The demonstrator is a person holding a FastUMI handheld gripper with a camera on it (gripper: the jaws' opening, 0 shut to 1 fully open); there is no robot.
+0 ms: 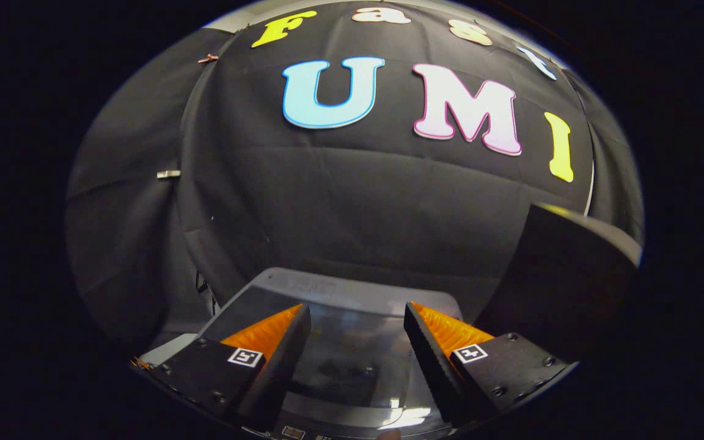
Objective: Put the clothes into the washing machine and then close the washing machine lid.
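So closest in, my two fingers (303,318) sit apart with a wide gap between them, nothing pinched in there, each one wearing one small square marker tag on its top, so two tags total. My gripper (357,321) is basically hanging open over the one washing machine (321,282), looking down at it from above. Right between and just under my fingertips is the machine's lid (352,354), one glassy see-through panel that looks like it's lying flat and closed, with glare off it down by my finger bases. I can make out something dark and blurry through the glass, but honestly can't tell if that's clothes or just the drum, too smeary to call. Just beyond my fingertips is the grey back edge of the machine, one strip with some faint marks on it I can't read. Off past my right finger there's one big dark boxy thing (563,275) standing near the machine, higher than it, with a bit of light catching its top edge; no clue what it is. Behind all that is the black cloth wall (352,201) of the booth, wrinkled, with two small clips on its left part, one silvery clip (168,174) and one reddish clip (208,58) higher up.
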